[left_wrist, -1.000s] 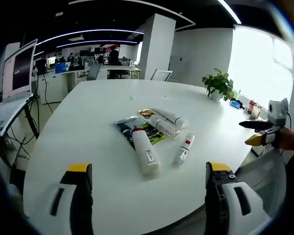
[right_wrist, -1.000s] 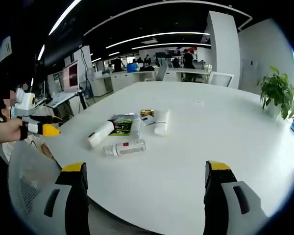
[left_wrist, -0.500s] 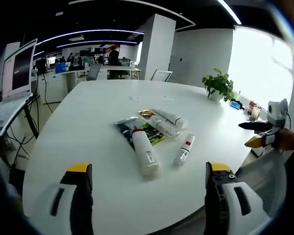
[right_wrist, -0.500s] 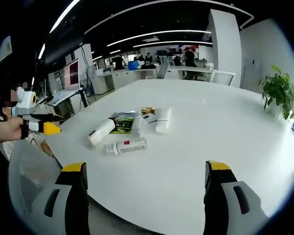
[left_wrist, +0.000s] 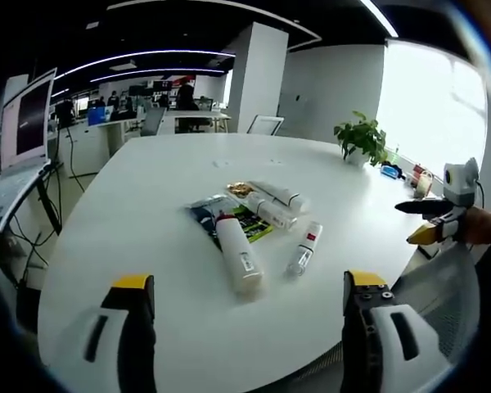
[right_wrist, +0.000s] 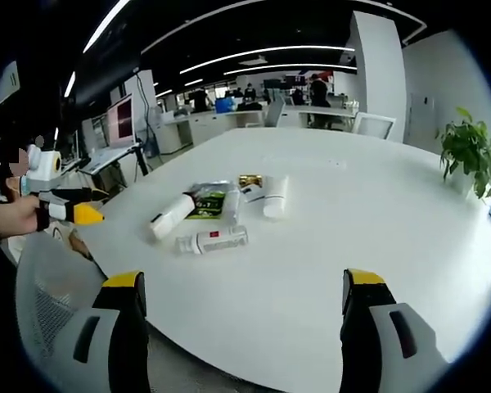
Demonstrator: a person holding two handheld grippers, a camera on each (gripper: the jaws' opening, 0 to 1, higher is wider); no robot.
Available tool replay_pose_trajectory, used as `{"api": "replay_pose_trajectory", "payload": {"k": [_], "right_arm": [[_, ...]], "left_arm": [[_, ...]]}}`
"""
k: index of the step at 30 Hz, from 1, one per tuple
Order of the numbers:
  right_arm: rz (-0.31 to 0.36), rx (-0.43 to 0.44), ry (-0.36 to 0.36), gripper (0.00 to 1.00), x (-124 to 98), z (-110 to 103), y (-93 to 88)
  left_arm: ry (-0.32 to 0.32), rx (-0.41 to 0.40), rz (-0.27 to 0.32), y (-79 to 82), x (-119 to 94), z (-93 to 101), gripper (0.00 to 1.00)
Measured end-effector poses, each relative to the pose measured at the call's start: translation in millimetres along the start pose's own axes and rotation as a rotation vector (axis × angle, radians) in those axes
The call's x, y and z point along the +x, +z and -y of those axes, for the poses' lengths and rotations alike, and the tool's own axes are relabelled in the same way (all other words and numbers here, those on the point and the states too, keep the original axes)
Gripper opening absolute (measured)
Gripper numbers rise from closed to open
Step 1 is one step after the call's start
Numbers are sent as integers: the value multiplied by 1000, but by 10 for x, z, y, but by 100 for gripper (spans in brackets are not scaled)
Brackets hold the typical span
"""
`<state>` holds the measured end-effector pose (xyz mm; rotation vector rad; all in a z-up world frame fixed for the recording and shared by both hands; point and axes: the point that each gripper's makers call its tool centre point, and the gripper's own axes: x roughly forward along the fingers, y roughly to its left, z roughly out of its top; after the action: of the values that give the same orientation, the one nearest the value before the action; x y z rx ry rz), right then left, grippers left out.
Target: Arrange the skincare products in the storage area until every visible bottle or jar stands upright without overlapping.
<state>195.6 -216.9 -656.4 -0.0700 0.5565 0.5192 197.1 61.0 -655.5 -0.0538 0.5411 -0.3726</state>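
Clearly nothing is grasped yet: the left gripper [left_wrist: 241, 307] and right gripper [right_wrist: 241, 307] both hover with jaws spread, empty. Ahead of the jaws, on the table [left_wrist: 147, 205], lie a white tube [left_wrist: 238, 255], a small bottle [left_wrist: 304, 249], more tubes [left_wrist: 277, 202] and sachets [left_wrist: 227, 219]. Next comes reaching and standing one up. From the left gripper, the white tube's long axis runs away from the jaws, cap far.

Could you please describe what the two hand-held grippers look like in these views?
Each hand-held gripper has two dark, blocky jaws with pale grey inlays and yellow tips. The left hand-held gripper and the right hand-held gripper look alike. Seen from the side, each narrows to a yellow and black nose.
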Motion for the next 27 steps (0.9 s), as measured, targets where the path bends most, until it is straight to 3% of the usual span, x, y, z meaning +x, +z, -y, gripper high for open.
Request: {"api": "replay_pose_trajectory", "payload": {"k": [22,27], "right_arm": [[-56,-3,-6,100,13,65,-26],[-38,4,-13,100,-6,190,114]], "left_arm": [[-40,-9,14,15,26,54,92],[-34,-5,7,16,19,69,91]]}}
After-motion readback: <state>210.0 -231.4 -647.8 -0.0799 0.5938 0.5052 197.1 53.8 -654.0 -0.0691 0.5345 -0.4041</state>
